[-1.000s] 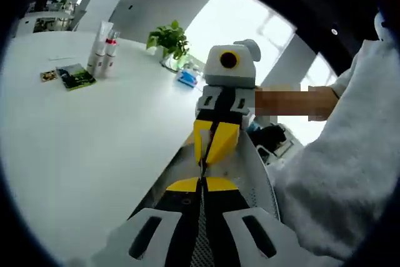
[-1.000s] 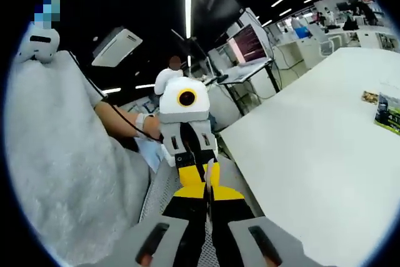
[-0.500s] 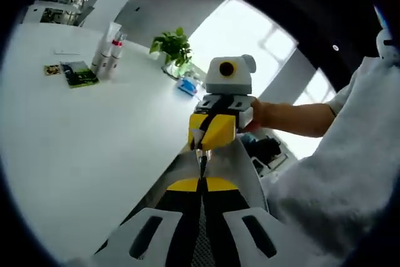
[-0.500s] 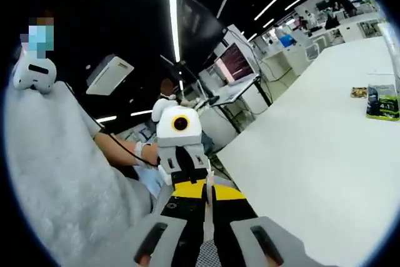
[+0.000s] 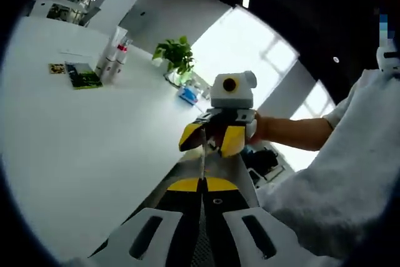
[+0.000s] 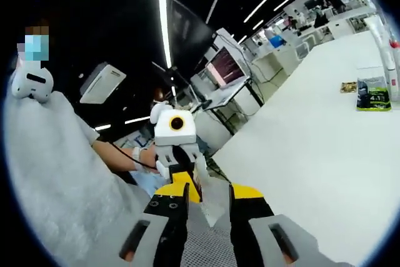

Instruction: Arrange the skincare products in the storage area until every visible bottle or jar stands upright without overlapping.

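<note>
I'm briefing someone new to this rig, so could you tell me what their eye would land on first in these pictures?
Most striking are the two yellow-jawed grippers facing each other off the white table's near edge: the right gripper open in the left gripper view, the left gripper shut in the right gripper view. Far off on the table stand white tubes beside a green booklet, with a potted plant near the window.

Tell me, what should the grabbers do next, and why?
Probably carry both across the white table toward the tubes. The left gripper looks shut, the right gripper is open and empty, and both hang at the table's near edge, far from the tubes standing beside a green packet.
</note>
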Demonstrator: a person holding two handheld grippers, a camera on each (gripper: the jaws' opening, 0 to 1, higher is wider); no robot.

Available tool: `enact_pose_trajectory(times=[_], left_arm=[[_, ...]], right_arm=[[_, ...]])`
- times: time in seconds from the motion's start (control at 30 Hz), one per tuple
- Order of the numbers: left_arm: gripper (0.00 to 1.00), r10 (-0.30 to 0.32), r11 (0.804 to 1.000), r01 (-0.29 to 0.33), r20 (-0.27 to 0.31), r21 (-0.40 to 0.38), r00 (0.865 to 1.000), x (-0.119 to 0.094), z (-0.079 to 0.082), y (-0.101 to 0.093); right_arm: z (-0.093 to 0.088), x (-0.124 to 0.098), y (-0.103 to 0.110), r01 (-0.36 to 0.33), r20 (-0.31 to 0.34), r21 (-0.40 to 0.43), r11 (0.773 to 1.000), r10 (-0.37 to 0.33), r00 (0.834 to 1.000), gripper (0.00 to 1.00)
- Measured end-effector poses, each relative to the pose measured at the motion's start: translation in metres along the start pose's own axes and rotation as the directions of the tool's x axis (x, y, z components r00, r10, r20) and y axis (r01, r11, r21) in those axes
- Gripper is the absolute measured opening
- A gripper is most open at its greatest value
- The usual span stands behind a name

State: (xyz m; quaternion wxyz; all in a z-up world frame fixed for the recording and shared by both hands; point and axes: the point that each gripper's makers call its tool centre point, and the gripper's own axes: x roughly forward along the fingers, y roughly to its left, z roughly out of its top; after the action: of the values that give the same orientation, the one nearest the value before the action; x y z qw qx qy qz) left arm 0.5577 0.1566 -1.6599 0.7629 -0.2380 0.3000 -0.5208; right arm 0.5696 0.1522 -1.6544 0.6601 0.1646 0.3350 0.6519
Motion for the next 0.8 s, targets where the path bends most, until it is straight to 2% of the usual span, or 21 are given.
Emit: enact_pose_trajectory(times=[0.1,0.17,0.23,0.33,0.43,0.6,0.67,0.8], left_arm=[[0.0,-0.005,0.999,0.008,0.062,-0.038,0.998,-0.006,0.012,0.002],[0.0,-0.006,0.999,0.01,0.082,-0.049,0.997,-0.009,0.016,0.003],[0.0,-0.008,0.999,0.012,0.081,-0.049,0.997,-0.008,0.015,0.001],[0.0,-0.016,0.999,0.02,0.08,-0.046,0.997,-0.007,0.015,-0.001],[0.0,-0.008,0.999,0.012,0.092,-0.05,0.996,-0.008,0.017,0.001],[0.0,-0.009,0.999,0.014,0.102,-0.05,0.995,-0.01,0.018,0.001],[0.0,-0.023,0.999,0.026,0.103,-0.03,0.994,-0.009,0.019,-0.001],[0.01,-0.052,0.997,0.057,0.105,-0.048,0.993,-0.009,0.019,-0.006]], right_arm=[[-0.007,0.002,-0.001,0.004,-0.009,0.016,1.0,-0.003,1.0,0.22],[-0.005,0.004,0.003,-0.003,0.01,0.023,1.0,0.003,1.0,0.19],[0.0,0.005,0.006,-0.022,0.041,0.037,0.999,0.021,0.999,0.14],[0.005,0.006,0.003,-0.009,0.06,0.03,1.0,0.007,0.998,0.06],[0.013,0.006,0.005,-0.036,0.106,0.074,0.997,0.028,0.994,0.0],[0.014,0.006,0.008,-0.069,0.124,0.128,0.989,0.053,0.991,0.0],[0.014,0.005,0.011,-0.086,0.123,0.143,0.986,0.068,0.99,0.0],[0.012,0.004,0.015,-0.1,0.106,0.148,0.984,0.084,0.991,0.0]])
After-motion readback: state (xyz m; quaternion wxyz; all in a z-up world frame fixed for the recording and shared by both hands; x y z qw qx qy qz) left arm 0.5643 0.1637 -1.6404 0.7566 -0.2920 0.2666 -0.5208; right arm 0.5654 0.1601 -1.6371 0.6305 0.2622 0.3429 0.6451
